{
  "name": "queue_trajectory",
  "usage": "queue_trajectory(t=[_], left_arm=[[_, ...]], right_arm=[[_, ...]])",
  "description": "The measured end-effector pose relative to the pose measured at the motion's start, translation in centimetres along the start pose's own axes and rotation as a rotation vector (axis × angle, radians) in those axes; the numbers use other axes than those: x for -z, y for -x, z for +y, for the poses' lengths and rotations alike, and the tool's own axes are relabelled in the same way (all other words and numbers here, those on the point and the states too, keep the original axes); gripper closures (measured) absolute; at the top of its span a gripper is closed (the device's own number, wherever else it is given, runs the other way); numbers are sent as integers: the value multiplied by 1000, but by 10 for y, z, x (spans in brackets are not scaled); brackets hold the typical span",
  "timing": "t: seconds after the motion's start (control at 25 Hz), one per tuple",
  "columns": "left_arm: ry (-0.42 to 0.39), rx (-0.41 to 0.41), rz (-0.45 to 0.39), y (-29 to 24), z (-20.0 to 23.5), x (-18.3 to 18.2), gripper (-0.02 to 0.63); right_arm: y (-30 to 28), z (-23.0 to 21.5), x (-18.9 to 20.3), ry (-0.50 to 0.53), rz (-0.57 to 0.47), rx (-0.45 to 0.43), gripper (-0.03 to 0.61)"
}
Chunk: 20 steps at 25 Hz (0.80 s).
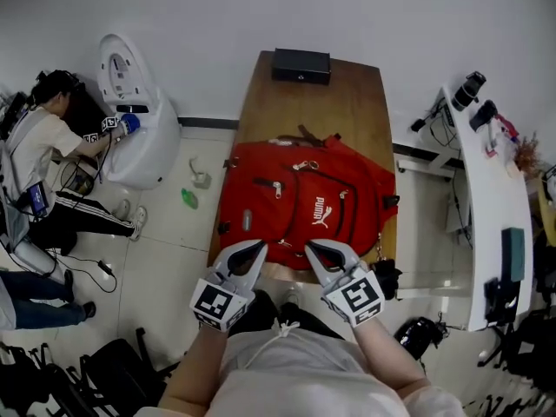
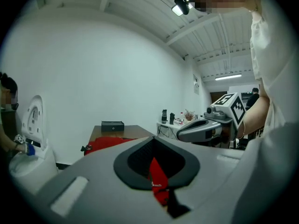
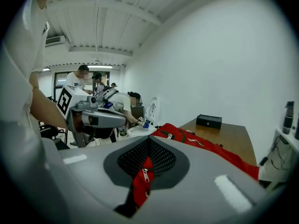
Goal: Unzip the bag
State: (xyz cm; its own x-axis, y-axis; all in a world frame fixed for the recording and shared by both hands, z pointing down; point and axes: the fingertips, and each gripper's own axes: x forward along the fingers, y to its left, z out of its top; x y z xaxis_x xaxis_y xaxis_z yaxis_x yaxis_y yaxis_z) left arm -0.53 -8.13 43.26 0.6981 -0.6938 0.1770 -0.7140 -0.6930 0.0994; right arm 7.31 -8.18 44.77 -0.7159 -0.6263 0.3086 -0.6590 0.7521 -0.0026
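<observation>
A red backpack [image 1: 304,202] lies flat on the wooden table [image 1: 347,102], with silver zipper pulls [image 1: 277,189] showing on its front pockets. Both grippers hover side by side over its near edge. The left gripper [image 1: 261,245] has its jaws together with nothing between them, and so does the right gripper [image 1: 309,245]. In the left gripper view the backpack [image 2: 105,143] shows red through the slit of my shut jaws, and the right gripper [image 2: 196,130] sits alongside. In the right gripper view a zipper pull [image 3: 144,174] shows below the shut jaws, with the backpack [image 3: 196,141] beyond.
A black box [image 1: 301,65] sits at the table's far end. A white machine [image 1: 135,120] stands on the floor to the left, with a person [image 1: 43,146] crouched beside it. A white desk [image 1: 491,207] with gear runs along the right. Dark bags [image 1: 417,333] lie on the floor.
</observation>
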Motion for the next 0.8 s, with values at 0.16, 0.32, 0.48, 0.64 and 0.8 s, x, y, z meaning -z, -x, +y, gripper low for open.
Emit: queue_trajectory(t=[0.16, 0.32, 0.48, 0.64, 0.8], left_arm=[[54, -8, 40, -9, 17, 18, 607], [80, 7, 99, -20, 27, 40, 607], [93, 33, 155, -30, 28, 64, 607], [123, 47, 195, -36, 30, 85, 607], [162, 52, 214, -42, 34, 100, 607]], right_arm=[[-16, -3, 21, -41, 73, -20, 571], [-34, -2, 46, -46, 158, -47, 569], [-49, 4, 76, -35, 243, -74, 540], [-63, 14, 104, -61, 324, -126, 498], [-76, 20, 124, -58, 399, -158, 469]])
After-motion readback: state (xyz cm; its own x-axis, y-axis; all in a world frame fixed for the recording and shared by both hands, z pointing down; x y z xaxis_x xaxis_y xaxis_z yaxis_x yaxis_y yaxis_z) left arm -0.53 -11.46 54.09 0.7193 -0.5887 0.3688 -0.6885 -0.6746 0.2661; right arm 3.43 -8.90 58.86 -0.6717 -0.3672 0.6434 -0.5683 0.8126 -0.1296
